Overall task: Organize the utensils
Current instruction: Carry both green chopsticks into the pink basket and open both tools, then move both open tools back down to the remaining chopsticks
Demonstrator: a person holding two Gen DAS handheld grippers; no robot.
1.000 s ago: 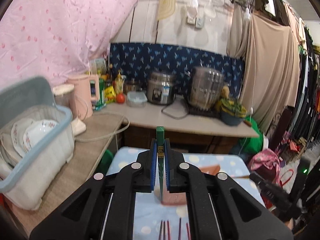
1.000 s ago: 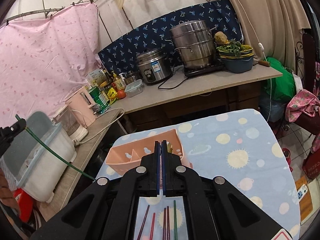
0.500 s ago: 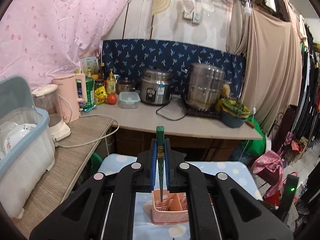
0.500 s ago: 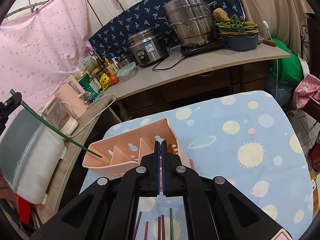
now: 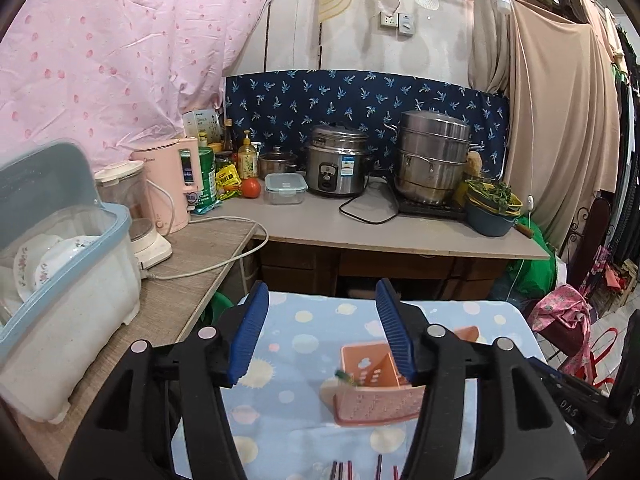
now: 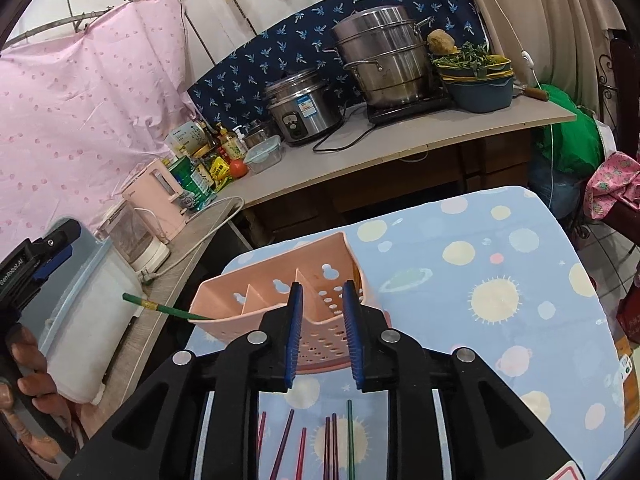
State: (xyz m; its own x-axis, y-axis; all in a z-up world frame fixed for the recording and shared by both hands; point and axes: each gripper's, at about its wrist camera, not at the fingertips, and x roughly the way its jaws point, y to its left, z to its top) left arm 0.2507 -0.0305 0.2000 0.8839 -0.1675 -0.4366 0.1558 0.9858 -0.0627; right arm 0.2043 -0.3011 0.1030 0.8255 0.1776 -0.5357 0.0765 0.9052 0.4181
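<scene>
Perforated pink plastic caddy [image 6: 304, 304] near the table's [image 6: 500, 280] far-left corner takes a slim green chopstick [image 6: 160, 307]; loose chopsticks [image 6: 332, 440] lie by the near edge; left gripper [image 5: 320, 332] and right gripper [image 6: 322, 332] have just been opening, nothing between the jaws.

Beyond the fingertips, a counter [image 5: 400, 236] carrying a rice cooker [image 5: 336, 164], a stacked steel steamer [image 5: 432, 160] and a clear lidded box [image 5: 285, 188]. Off to the fingers' left, a pink kettle [image 5: 172, 184] and a lidded dish bin [image 5: 60, 280] of plates. Under the fingers, a blue sun-print tablecloth [image 6: 500, 280].
</scene>
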